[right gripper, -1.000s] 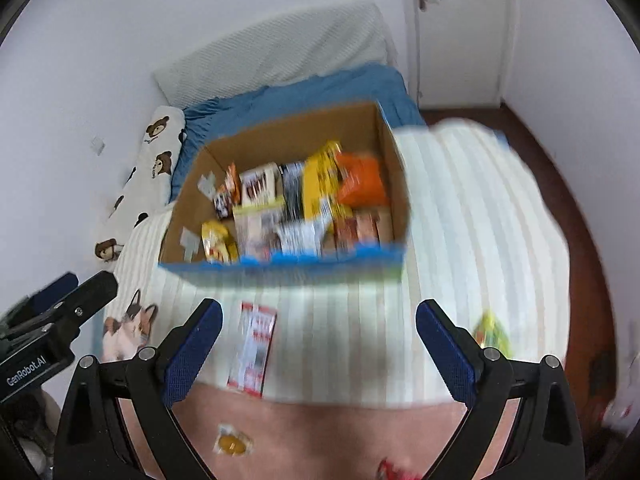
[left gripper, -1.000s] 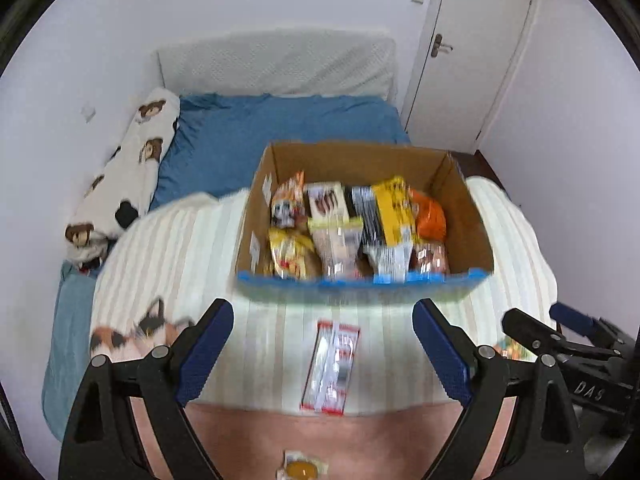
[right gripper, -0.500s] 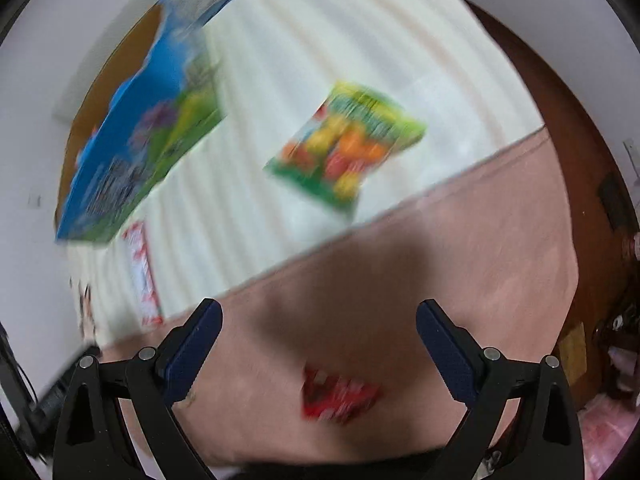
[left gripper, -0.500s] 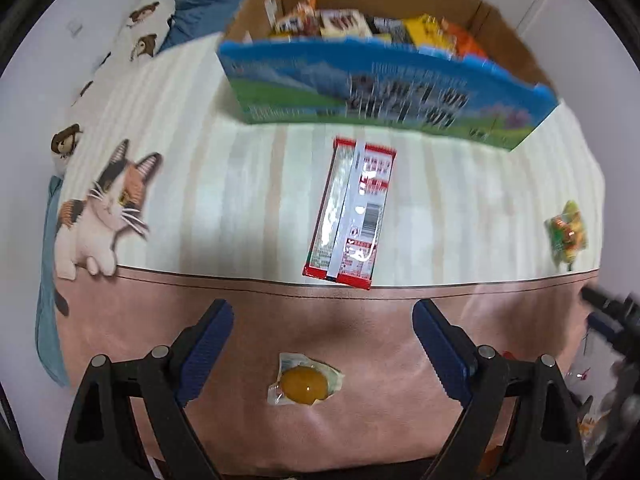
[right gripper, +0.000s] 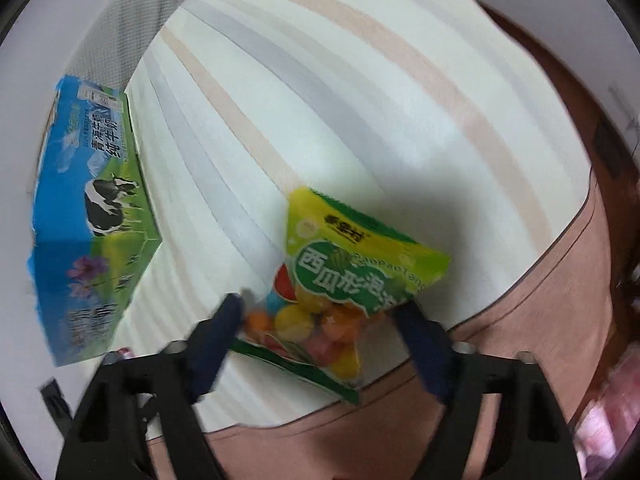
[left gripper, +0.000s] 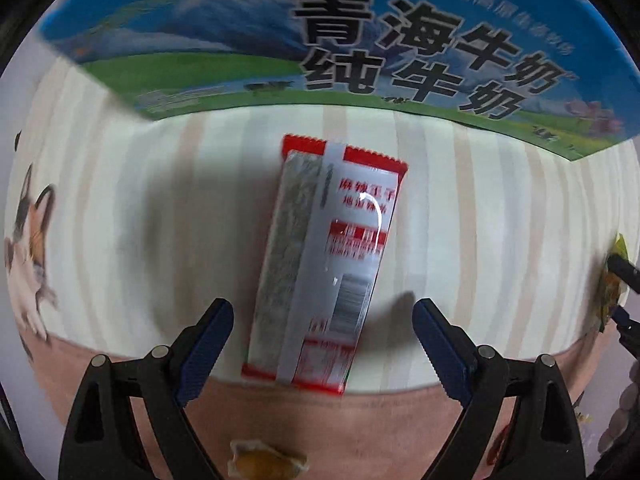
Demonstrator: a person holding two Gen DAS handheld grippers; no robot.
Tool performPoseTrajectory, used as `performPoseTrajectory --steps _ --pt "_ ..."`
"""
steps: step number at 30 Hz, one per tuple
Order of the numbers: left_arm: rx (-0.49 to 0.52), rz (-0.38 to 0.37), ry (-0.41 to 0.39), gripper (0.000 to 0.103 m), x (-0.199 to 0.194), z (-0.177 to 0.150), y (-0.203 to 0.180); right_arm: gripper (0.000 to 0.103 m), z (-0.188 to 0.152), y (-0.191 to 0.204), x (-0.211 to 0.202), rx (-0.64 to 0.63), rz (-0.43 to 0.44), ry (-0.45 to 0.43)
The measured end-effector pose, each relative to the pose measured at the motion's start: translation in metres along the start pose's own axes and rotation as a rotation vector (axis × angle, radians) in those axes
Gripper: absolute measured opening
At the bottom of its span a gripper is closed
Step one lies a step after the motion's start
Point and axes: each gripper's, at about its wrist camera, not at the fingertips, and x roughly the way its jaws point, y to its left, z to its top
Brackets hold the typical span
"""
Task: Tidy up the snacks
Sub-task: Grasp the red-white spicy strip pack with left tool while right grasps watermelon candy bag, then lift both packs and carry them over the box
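Note:
A long red-and-white snack packet (left gripper: 324, 264) lies flat on the striped blanket, just before the blue milk carton box (left gripper: 360, 40). My left gripper (left gripper: 323, 320) is open, its fingers straddling the packet's near end without touching it. A green-and-yellow bag of coloured candy balls (right gripper: 340, 280) lies near the blanket's pink edge. My right gripper (right gripper: 318, 312) is open, low over the bag, a finger at each side of it. The same box (right gripper: 88, 220) stands to the left in the right wrist view.
A small clear packet with a yellow piece (left gripper: 264, 460) lies on the pink band near my left gripper. A cat print (left gripper: 28, 248) marks the blanket's left side. The candy bag (left gripper: 612, 280) and right gripper tip show at the far right. Brown floor (right gripper: 600, 100) lies beyond the bed.
Both grippers have dropped low and forward. The left one now frames the red-and-white packet; the right one has closed in on the candy bag. Neither has gripped.

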Motion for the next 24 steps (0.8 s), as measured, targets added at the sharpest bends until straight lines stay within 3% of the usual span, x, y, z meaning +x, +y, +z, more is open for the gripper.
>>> performPoseTrajectory --steps 2,7,11,19,24 --pt "0.013 -0.004 -0.008 0.090 0.001 0.005 -0.003 0.069 -0.005 0.009 0.000 -0.059 -0.028 -0.018" --pt "0.030 0.017 -0.029 0.053 0.002 0.007 -0.007 0.069 -0.036 0.044 0.005 -0.284 -0.072 0.000" --pt "0.044 0.024 -0.032 0.050 0.001 -0.010 -0.008 0.069 -0.072 0.067 0.015 -0.415 -0.077 0.048" --pt "-0.008 0.001 0.035 0.050 0.006 -0.083 0.009 0.069 -0.138 0.104 0.037 -0.564 -0.064 0.151" --pt "0.000 0.012 0.075 0.052 0.022 -0.091 0.010 0.071 -0.154 0.115 0.049 -0.596 -0.099 0.152"
